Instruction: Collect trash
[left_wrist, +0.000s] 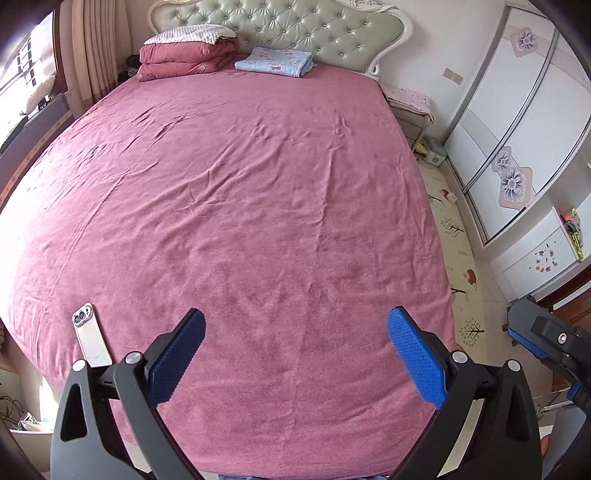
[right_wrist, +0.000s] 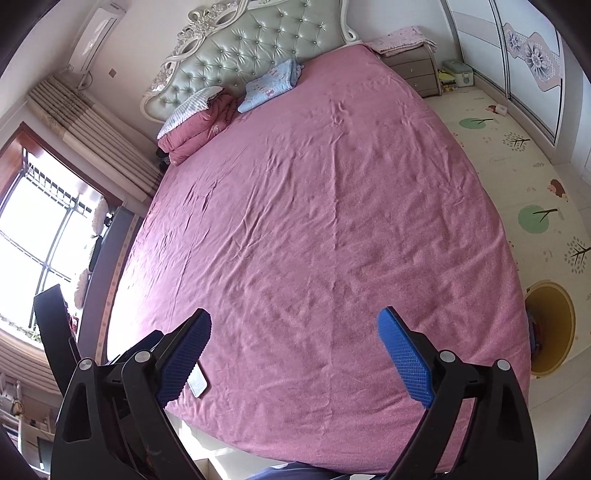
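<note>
My left gripper (left_wrist: 295, 332) is open and empty above the foot of a bed with a pink sheet (left_wrist: 258, 192). My right gripper (right_wrist: 293, 332) is open and empty over the same bed (right_wrist: 325, 206); it also shows at the right edge of the left wrist view (left_wrist: 543, 339). A yellow round bin (right_wrist: 552, 328) stands on the floor by the bed's right side. No trash shows on the sheet. A white phone (left_wrist: 91, 339) lies near the bed's left foot corner, and its corner shows beside my right gripper's left finger (right_wrist: 197, 384).
A folded pink quilt with a pillow (left_wrist: 188, 55) and a folded blue blanket (left_wrist: 275, 61) lie at the headboard (left_wrist: 306, 26). A nightstand (left_wrist: 412, 114) and a wardrobe (left_wrist: 517, 122) stand to the right, with a patterned play mat (right_wrist: 517, 166) on the floor. A window (right_wrist: 40, 229) is to the left.
</note>
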